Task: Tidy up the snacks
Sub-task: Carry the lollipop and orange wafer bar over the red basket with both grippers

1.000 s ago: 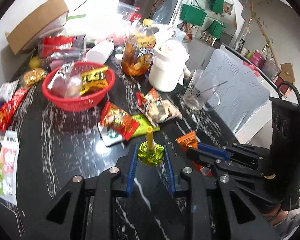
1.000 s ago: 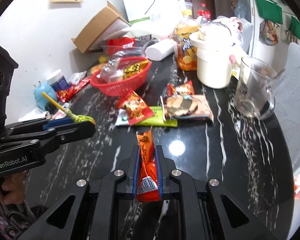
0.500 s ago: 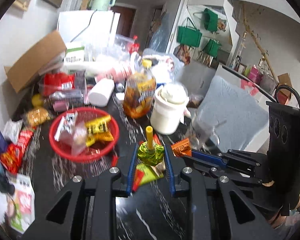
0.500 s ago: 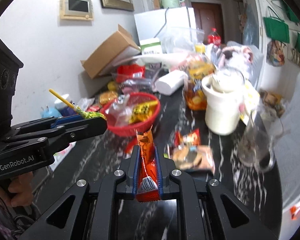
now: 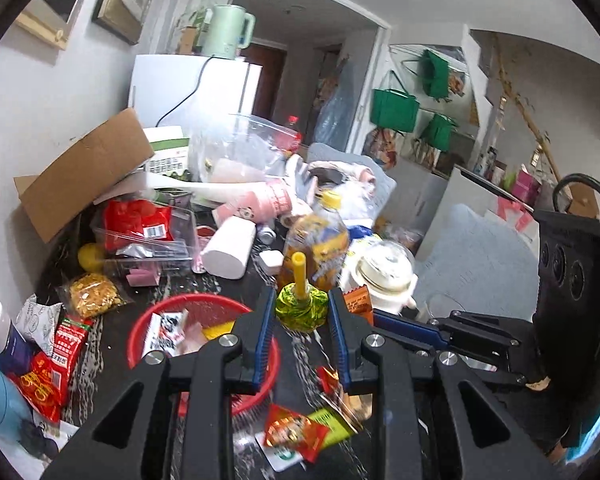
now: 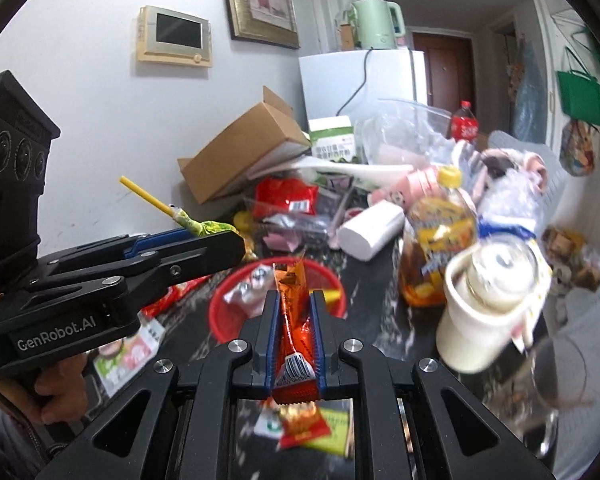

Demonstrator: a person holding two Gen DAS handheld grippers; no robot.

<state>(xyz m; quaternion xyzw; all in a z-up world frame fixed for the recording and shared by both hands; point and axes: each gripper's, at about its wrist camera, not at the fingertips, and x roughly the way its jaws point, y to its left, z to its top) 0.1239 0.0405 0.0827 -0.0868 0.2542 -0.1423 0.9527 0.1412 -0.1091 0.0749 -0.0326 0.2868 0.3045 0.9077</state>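
**A:** What does each hand carry?

**B:** The left gripper is clamped on a round lollipop in green-yellow foil with a yellow stick, the ball pinched between the blue pads and the stick pointing up and away. The right gripper is closed tight on a slim orange foil snack bar, which stands on end between the pads, barcode end toward the camera.

**A:** And the target?

**B:** I judge it to be the round red plastic mesh basket, just beyond and below both sets of fingers, already holding several wrapped snacks. In the left view its rim lies just left of the pads.

**A:** How should the drop go?

**B:** Bring each tip over the bare mesh, lower it inside the rim, then part the pads. The bar is tall and thin, so tipping it flat first would stop it from bouncing out. The two grippers are close together, so one should go at a time.

**A:** Anything in the way?

**B:** Right of the fingers stand an amber plastic drink bottle with a yellow cap and a cream ceramic jar with a glass lid, with a clear glass mug nearer; a wide swing could knock them. Loose red and green packets lie on the black marbled table under the fingers. Behind the basket a white cylinder lies on its side.
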